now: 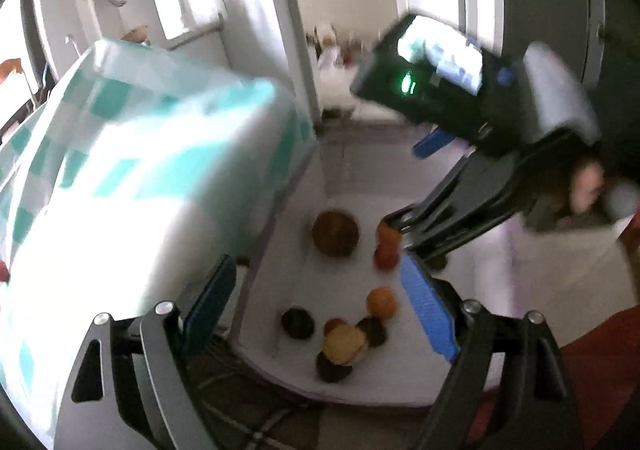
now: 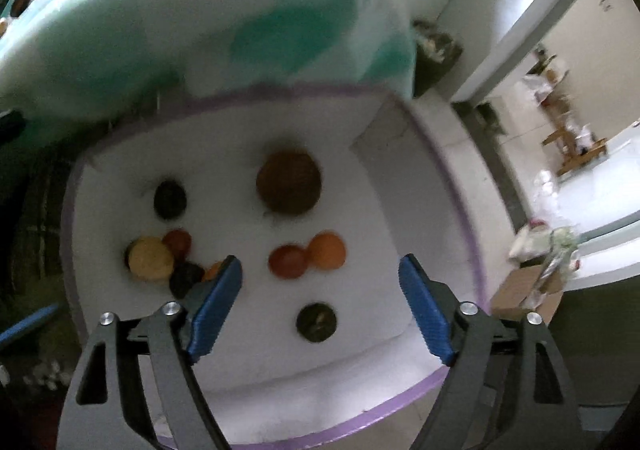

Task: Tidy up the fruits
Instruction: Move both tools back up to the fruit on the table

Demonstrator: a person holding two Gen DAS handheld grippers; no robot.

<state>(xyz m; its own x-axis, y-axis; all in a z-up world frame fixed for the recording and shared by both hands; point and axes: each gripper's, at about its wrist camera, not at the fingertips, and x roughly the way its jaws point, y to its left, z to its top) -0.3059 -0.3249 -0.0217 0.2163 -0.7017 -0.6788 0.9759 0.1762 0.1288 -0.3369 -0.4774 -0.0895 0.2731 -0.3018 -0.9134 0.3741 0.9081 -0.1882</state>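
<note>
Plainly, both grippers hang released above a white box (image 2: 400, 186) with a purple rim, and the fruits lie loose on its floor. Seen from the right wrist, the right gripper (image 2: 320, 302) has its blue pads (image 2: 424, 314) spread wide with nothing between them but the box floor below.

At twelve o'clock of the box floor sits a big round brown fruit (image 2: 289, 183), dull and rough-looking. At ten o'clock lies a small dark fruit (image 2: 170, 199). At the centre a red fruit (image 2: 289, 261) touches an orange fruit (image 2: 327, 251) on its right. At six o'clock a dark green fruit (image 2: 316, 322) rests alone, a pale mark on its top. At nine o'clock a cluster is packed together: a yellow fruit (image 2: 150, 259), a smaller red one (image 2: 178, 243) touching it, and a dark fruit (image 2: 186, 278) partly behind the left pad.

From the left wrist, the left gripper (image 1: 320, 314) is likewise wide open and empty, the same fruits below it; everything there is blurred. At two o'clock of that view the other gripper's body shows, held by a hand (image 1: 584, 186). A teal-and-white checked cloth (image 1: 140, 154) fills the ten o'clock side, just beside the box.
</note>
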